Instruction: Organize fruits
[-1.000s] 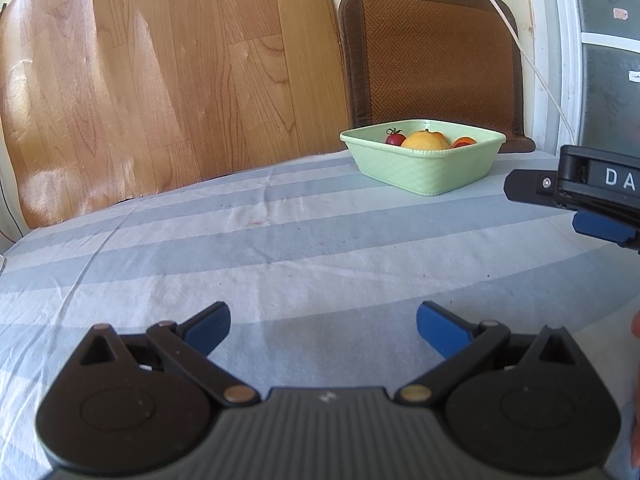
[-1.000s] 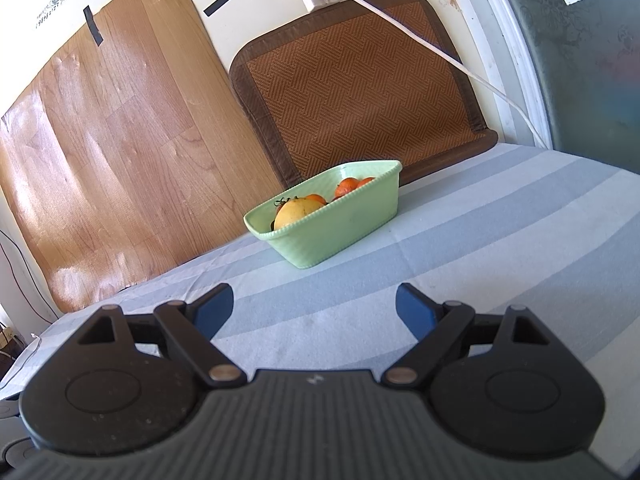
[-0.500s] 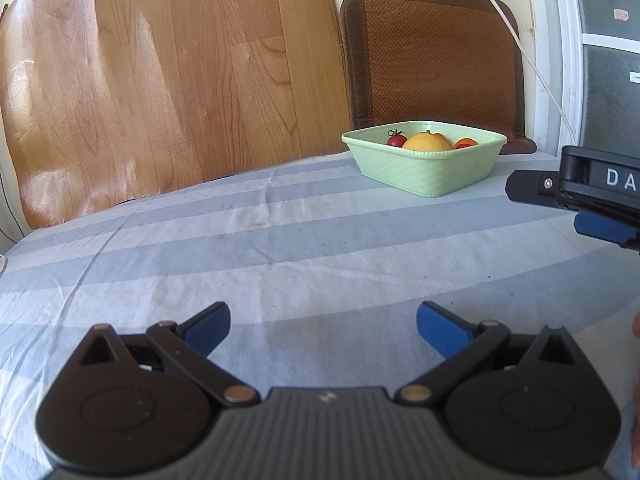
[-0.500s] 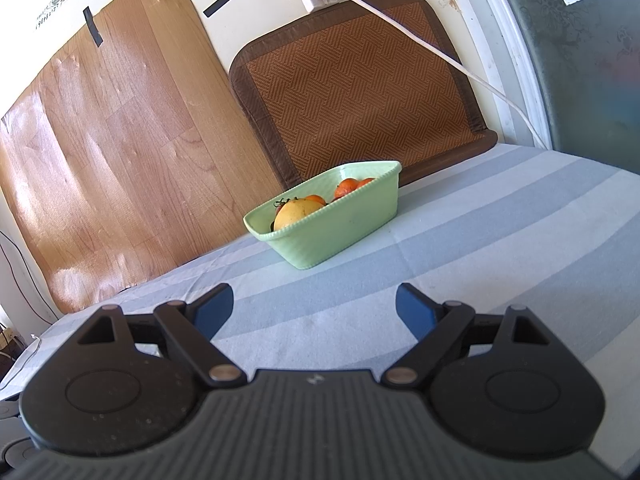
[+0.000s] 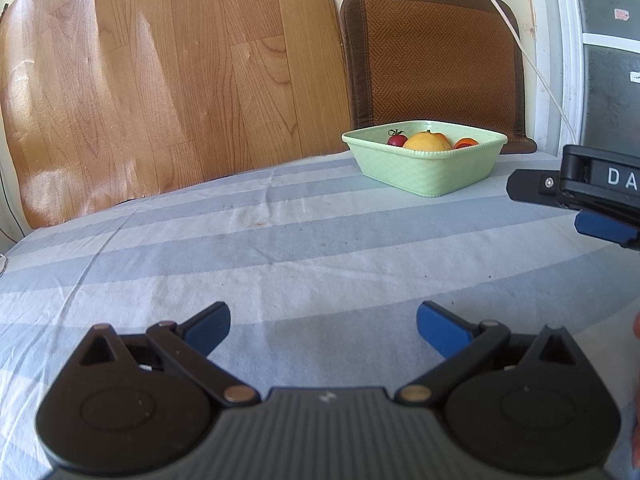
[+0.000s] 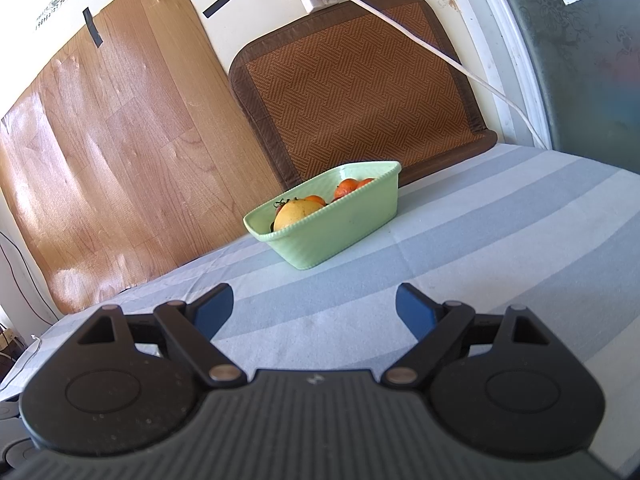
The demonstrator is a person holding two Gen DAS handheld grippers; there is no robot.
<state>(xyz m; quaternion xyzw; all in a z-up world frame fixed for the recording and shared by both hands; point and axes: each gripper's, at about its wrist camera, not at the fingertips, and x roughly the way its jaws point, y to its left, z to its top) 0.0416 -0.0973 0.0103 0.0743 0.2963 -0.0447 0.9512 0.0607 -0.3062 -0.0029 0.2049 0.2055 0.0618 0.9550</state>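
1. Our left gripper [image 5: 323, 326] is hovering over the striped cloth [image 5: 280, 264], its blue fingers [image 5: 208, 326] spread wide with nothing between them.
2. At about ten o'clock in the left wrist view we are seeing a wood-grain panel [image 5: 160, 80] leaning against the wall.
3. Toward one o'clock, the green bowl [image 5: 424, 172] is sitting on the cloth, well apart from our left gripper, and we are seeing the fruit lying inside it: a small red tomato [image 5: 396, 140], a large yellow fruit [image 5: 426, 143] and an orange fruit [image 5: 466, 143].
4. Behind the bowl, a brown woven mat [image 5: 436, 56] is standing against the wall, with a white cable [image 5: 520, 44] crossing it.
5. At three o'clock in that view, our right gripper [image 6: 314, 312] is showing at the edge, near the bowl but not touching it.
6. From the right wrist view, we are holding its blue fingers [image 6: 414, 314] wide apart too, gripping nothing, with the bowl ahead at twelve o'clock and the yellow fruit at its left end.
7. At two o'clock there, a frosted window [image 6: 576, 52] is catching the light.
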